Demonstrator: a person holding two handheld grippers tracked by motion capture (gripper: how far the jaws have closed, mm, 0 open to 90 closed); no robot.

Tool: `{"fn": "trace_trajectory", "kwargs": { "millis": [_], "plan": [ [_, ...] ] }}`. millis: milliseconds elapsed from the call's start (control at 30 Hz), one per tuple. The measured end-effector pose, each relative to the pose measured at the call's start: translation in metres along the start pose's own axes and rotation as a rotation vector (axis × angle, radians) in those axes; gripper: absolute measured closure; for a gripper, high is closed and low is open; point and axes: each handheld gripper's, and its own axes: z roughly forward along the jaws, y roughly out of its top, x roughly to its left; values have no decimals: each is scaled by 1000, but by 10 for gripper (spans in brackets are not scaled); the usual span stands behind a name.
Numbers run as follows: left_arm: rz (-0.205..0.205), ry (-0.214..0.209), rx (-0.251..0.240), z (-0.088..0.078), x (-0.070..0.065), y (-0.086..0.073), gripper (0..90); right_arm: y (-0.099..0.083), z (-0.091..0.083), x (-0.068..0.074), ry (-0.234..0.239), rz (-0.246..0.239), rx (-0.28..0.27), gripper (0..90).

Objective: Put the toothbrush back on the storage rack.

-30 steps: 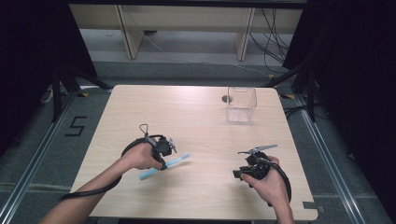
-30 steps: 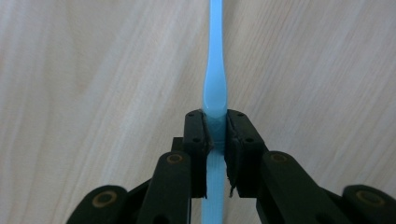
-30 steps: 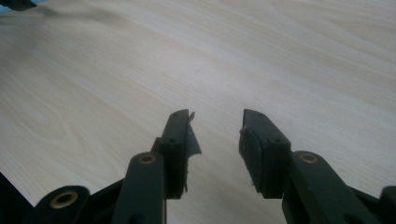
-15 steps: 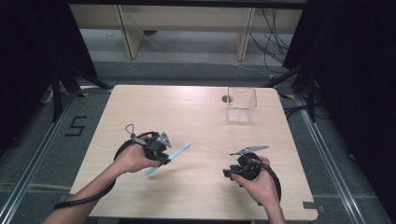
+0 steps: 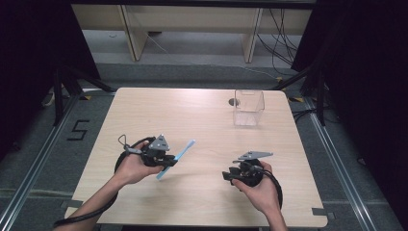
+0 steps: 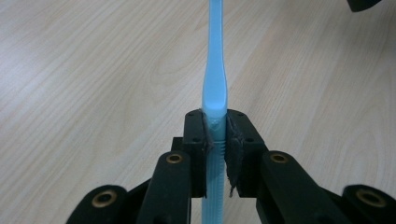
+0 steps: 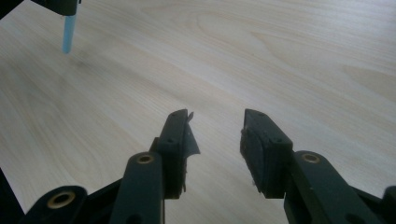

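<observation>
The left gripper is clamped tight on a light blue toothbrush, held in the person's left hand. In the left gripper view its two black jaws press against the toothbrush's handle from both sides, with the ribbed part of the handle between the pads and the thinner neck running straight up and away over the desk. In the high view the toothbrush stands slanted, its upper end pointing toward the clear plastic box, its lower end close above the desk; whether that end touches the wood cannot be told.

The right gripper, held in the person's right hand, lies on the near side of the clear plastic box, well apart from it, and points toward the left gripper. In the right gripper view its jaws stand partly open with only bare wood between them, gripping nothing. The toothbrush's lower tip shows far off at the upper left of that view.

The clear plastic box stands upright near the desk's far right corner, well apart from the toothbrush, just beside a small round hole in the desk.
</observation>
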Motion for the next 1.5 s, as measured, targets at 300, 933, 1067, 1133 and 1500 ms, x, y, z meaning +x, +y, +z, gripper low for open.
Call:
{"fn": "trace_trajectory", "kwargs": {
  "millis": [300,933,1067,1133,1500],
  "plan": [
    [-28,21,-87,-5,2,-3,785,0,10,6,-10,-27,-46,583],
    [-75,65,-265,-3,-1,-9,785,7,15,20,4,-55,-263,575],
    [-84,83,-295,-3,-2,-10,785,10,17,19,-9,-94,-311,582],
    [-89,85,-303,-2,-3,-10,785,11,17,21,-10,-96,-330,585],
    [-99,82,-338,4,-8,-9,785,22,15,32,21,-102,-404,611]
  ]
}}
